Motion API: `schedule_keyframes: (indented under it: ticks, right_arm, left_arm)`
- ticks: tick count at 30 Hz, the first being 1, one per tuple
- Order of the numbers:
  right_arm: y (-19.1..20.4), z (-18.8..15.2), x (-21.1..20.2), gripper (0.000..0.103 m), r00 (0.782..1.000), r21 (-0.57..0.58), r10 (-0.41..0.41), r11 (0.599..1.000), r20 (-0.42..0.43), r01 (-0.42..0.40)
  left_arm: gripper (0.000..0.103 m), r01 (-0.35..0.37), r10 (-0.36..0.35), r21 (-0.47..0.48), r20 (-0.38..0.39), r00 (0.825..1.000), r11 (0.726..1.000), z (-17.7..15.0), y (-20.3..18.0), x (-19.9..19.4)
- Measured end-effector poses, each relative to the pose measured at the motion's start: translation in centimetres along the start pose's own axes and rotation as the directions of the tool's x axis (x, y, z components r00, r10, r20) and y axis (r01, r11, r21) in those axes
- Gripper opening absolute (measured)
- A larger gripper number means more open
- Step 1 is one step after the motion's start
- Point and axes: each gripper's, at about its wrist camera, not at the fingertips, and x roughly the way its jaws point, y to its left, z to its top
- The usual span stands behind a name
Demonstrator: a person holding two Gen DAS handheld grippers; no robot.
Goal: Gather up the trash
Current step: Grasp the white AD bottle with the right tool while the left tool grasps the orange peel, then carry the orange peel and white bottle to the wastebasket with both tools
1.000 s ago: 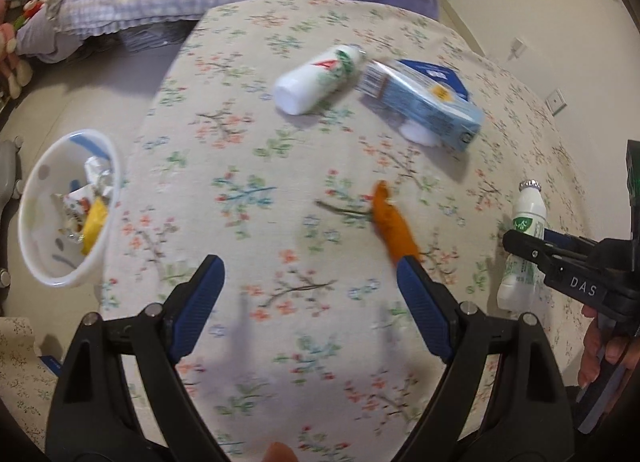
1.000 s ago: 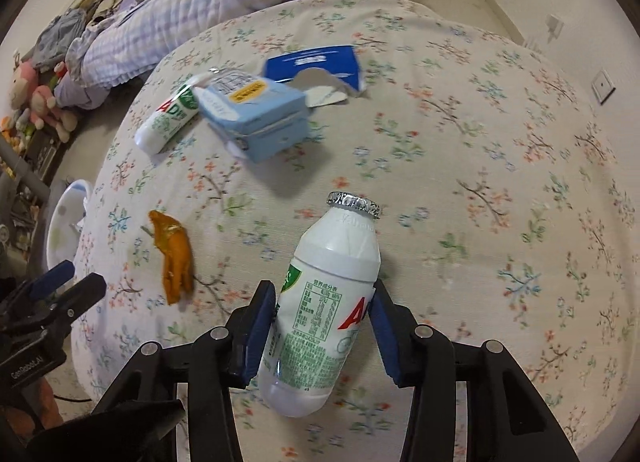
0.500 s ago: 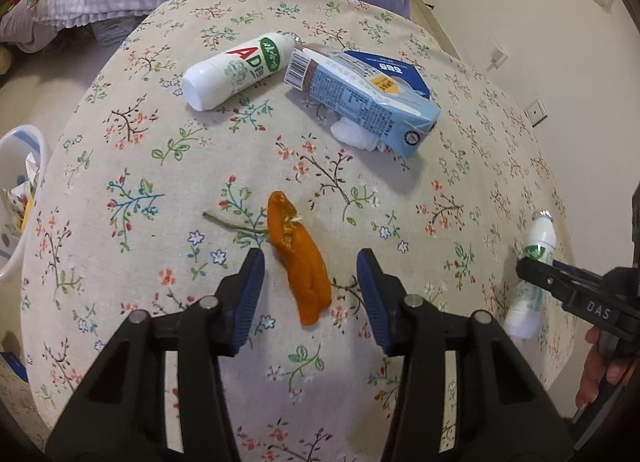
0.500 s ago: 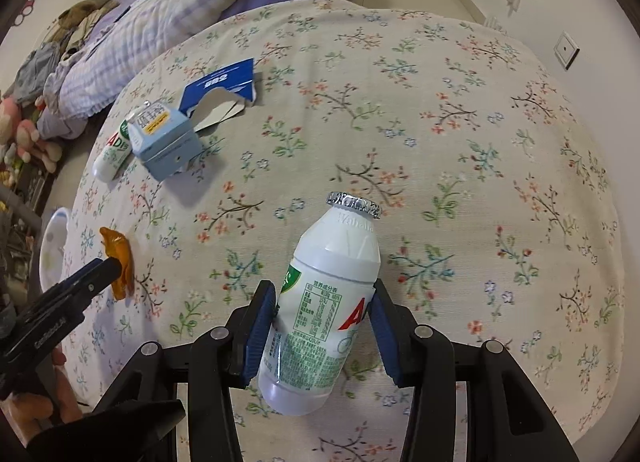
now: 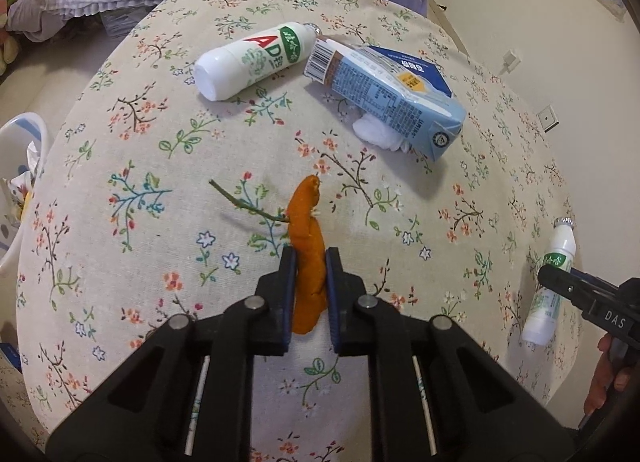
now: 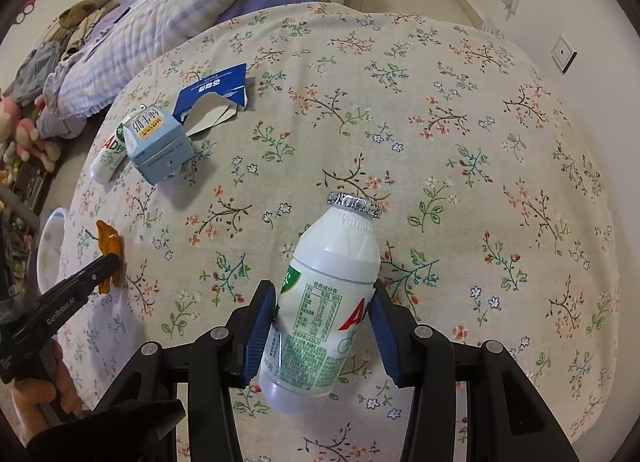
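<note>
An orange peel [image 5: 304, 218] with a thin stem lies on the flowered tablecloth [image 5: 140, 166]. My left gripper [image 5: 309, 254] points down over it. Its jaws are closing, and the blue pads press on the peel's near half. From the right wrist view the peel [image 6: 107, 242] shows at the far left under the left gripper [image 6: 107, 262]. My right gripper [image 6: 323, 288] is shut on a white AD drink bottle [image 6: 336, 262] with a foil cap and holds it above the cloth. That bottle [image 5: 560, 258] also shows at the right edge of the left wrist view.
A second white bottle [image 5: 256, 60] lies on its side at the back, next to a light-blue milk carton [image 5: 384, 98], a torn dark-blue card [image 5: 424, 68] and a white tissue [image 5: 376, 134]. A white bin [image 5: 38, 134] with trash stands on the floor at the left. A bed is behind.
The left gripper moved in over the orange peel and its jaws closed from wide apart onto it. The right gripper carried its bottle sideways across the table, then held still.
</note>
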Motion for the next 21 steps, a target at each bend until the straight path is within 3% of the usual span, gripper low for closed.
schedule_keyframes:
  ticks: [21]
  right_arm:
    - [6.9,1.5,-0.6,0.048,0.998,-0.101,0.051,0.994,0.032,-0.048]
  left_arm:
    - [0.015,-0.051,0.053,-0.028,0.083,0.995,0.998,1.1,5.4,-4.6]
